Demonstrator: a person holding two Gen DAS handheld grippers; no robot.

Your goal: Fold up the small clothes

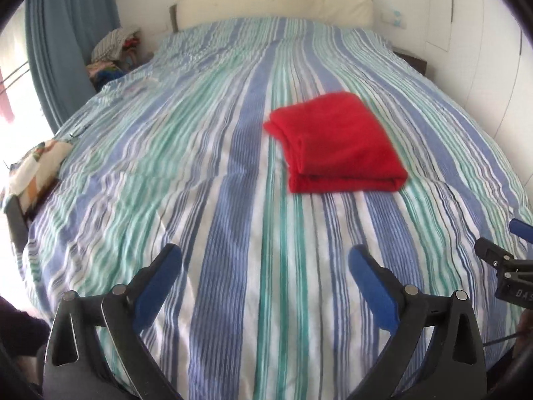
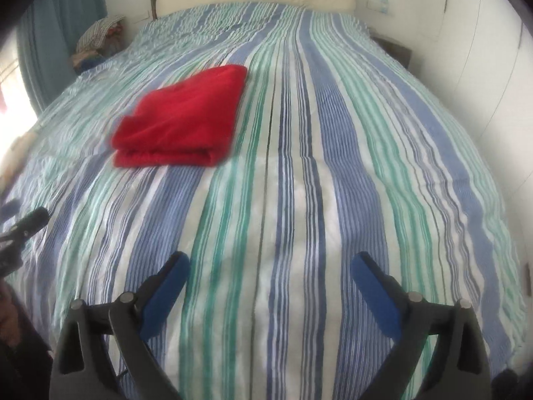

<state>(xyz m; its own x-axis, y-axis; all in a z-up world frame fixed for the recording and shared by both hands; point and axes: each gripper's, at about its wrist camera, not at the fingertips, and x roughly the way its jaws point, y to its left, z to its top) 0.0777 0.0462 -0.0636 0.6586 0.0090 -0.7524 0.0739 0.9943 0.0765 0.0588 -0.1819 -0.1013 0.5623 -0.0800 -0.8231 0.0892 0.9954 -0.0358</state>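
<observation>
A red garment lies folded into a thick rectangle on the striped bedspread, apart from both grippers. It also shows in the right wrist view, up and to the left. My left gripper is open and empty, well short of the red garment. My right gripper is open and empty above bare bedspread. The right gripper's tip shows at the right edge of the left wrist view. Part of the left gripper shows at the left edge of the right wrist view.
A cream headboard stands at the far end. A pile of clothes sits beside the bed at far left, next to a blue curtain. A patterned cushion lies at the left edge. White wardrobe doors line the right.
</observation>
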